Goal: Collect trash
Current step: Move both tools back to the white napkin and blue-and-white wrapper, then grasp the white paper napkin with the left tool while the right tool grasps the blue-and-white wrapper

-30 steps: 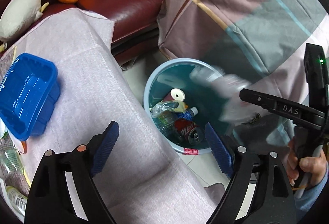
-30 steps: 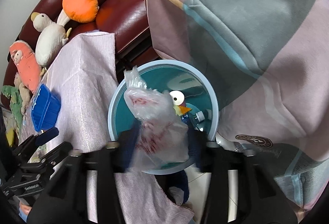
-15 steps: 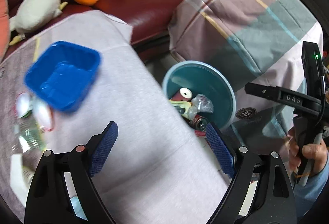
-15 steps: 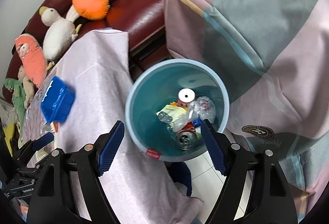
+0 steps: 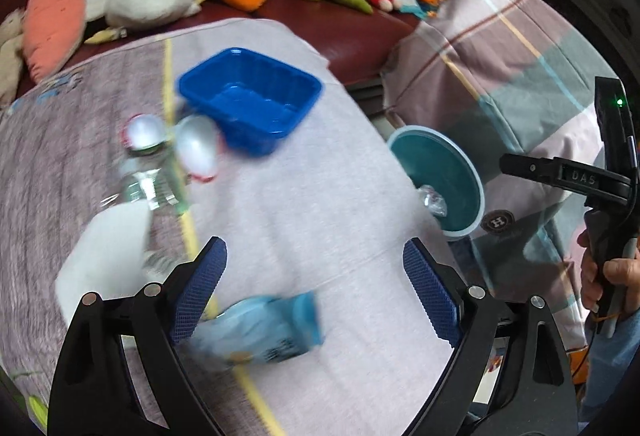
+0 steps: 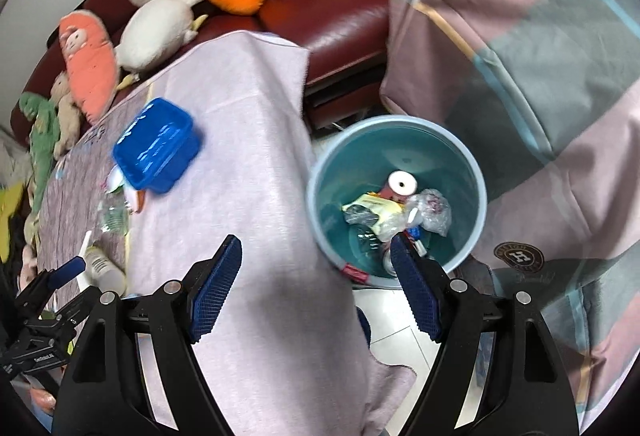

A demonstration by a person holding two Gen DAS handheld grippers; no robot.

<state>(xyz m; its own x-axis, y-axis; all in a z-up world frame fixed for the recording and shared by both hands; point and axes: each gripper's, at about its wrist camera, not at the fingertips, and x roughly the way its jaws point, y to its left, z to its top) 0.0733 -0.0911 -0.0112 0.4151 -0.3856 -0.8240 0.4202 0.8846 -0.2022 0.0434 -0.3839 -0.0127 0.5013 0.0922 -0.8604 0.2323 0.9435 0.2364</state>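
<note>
A light blue trash bin stands on the floor beside the table and holds a clear plastic bag, wrappers and a can. It also shows in the left wrist view. My right gripper is open and empty above the table's edge, next to the bin. My left gripper is open and empty over the table, above a light blue packet. A clear plastic bottle, two foil lids, a white paper and a blue plastic tray lie on the cloth.
The table carries a pale purple cloth. A dark red sofa with several plush toys stands behind it. A plaid blanket covers furniture to the right of the bin. A white bottle lies near the left gripper.
The right gripper opened and let the clear plastic bag fall into the bin. The left gripper swung left from over the bin to over the table's trash.
</note>
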